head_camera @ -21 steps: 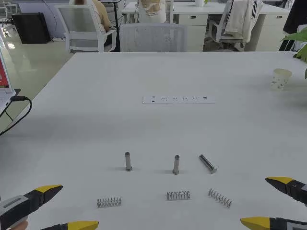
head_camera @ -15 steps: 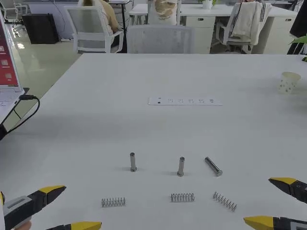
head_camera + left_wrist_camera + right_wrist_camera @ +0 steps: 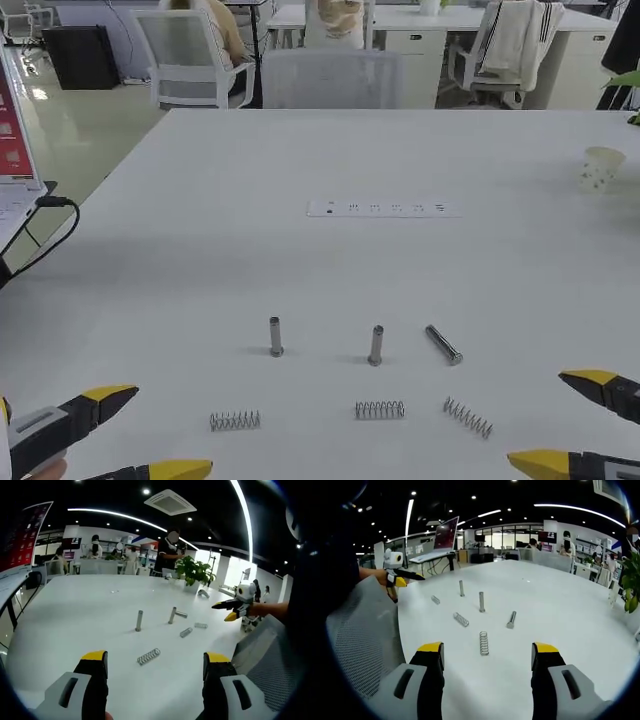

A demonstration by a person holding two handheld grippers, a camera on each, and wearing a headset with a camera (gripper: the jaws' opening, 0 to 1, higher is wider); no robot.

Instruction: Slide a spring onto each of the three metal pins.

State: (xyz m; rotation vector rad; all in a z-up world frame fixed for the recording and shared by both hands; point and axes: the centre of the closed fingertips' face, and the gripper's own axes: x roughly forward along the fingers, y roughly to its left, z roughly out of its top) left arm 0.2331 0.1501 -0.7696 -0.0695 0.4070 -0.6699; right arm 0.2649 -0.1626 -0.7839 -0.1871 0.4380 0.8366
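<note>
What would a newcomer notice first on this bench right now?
Three metal pins stand out on the white table: the left pin and middle pin stand upright, while the right pin lies on its side. Just nearer lie the left spring, middle spring and right spring, none on a pin. The left gripper and right gripper hover open at the near corners.

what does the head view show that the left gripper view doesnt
Head view adds: a white garment draped in the background.
Left gripper view adds: the ceiling vent and the arm behind the right gripper.
Shared: the white table, three springs lying flat, two upright pins, one pin lying down, and the left gripper. Both grippers have their jaws open and empty.
</note>
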